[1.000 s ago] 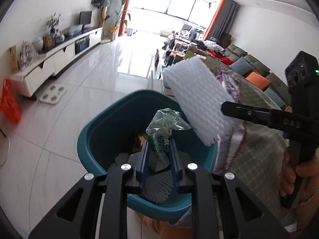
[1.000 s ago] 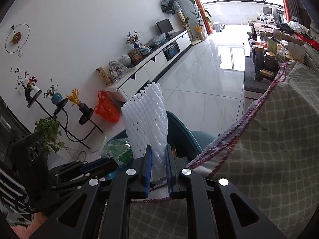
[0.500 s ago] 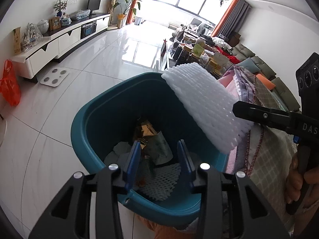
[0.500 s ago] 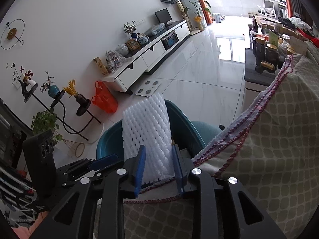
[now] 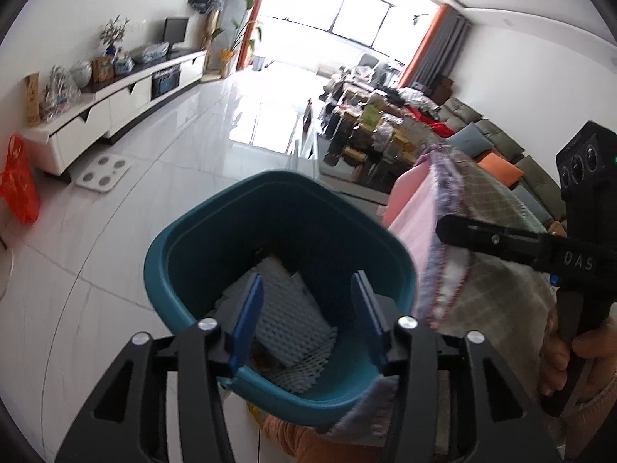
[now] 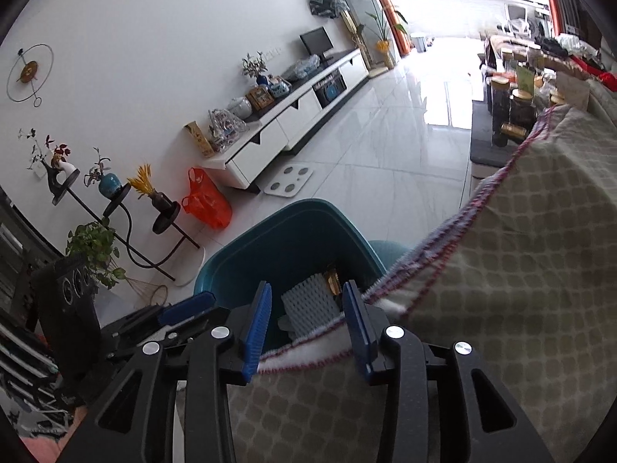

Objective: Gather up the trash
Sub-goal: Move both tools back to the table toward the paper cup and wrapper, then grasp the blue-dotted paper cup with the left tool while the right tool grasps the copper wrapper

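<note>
a long white tv cabinet (image 6: pixel 293 123) runs along the white wall (image 6: pixel 154 46). beside its near end a white body scale (image 6: pixel 289 182) lies on the glossy pale tile floor (image 5: pixel 162 177). beyond its far end, bright windows (image 5: pixel 358 4) with orange curtains (image 5: pixel 424 46) flood the room with daylight.

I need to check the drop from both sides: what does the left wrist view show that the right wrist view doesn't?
Only the left wrist view shows the hand gripping the right tool's handle, and the sofa cushions.

Only the right wrist view shows the wall clock and the plant stand.

Both show the teal bin with white foam netting lying inside, the checked cloth, the orange bag, and opening, empty jaws on the left gripper and the right gripper.
</note>
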Demonstrator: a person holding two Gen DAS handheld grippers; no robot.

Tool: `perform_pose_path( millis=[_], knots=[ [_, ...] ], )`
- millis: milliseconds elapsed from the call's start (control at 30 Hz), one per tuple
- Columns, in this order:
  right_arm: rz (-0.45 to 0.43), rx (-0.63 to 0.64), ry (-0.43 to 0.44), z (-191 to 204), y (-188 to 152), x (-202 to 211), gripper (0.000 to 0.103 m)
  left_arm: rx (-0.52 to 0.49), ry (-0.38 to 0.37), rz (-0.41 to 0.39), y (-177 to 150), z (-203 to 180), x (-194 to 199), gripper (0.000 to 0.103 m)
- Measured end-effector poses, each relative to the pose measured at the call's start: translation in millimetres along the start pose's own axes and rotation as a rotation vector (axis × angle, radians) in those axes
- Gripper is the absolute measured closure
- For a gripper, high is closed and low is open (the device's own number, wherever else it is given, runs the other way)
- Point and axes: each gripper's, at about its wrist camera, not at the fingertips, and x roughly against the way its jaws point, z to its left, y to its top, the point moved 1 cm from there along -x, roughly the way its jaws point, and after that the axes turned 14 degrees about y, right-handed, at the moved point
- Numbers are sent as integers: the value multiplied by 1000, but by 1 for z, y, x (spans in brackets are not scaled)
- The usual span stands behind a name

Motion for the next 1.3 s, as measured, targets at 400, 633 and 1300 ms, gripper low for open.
perform_pose_path(
  millis=[400, 633, 1300],
  knots=[
    [-216, 34, -82, -5, -31, 121, 56, -197, -191, -140, 4, -94, 47, 39],
    [-340, -13, -224, -32, -61, 210, 51, -325, -314, -134, -2, -171, 50, 39],
    [-368, -194, -573, -146, -124, 322, 24, -516, -585, 71, 8, -374, 7, 32]
  ],
)
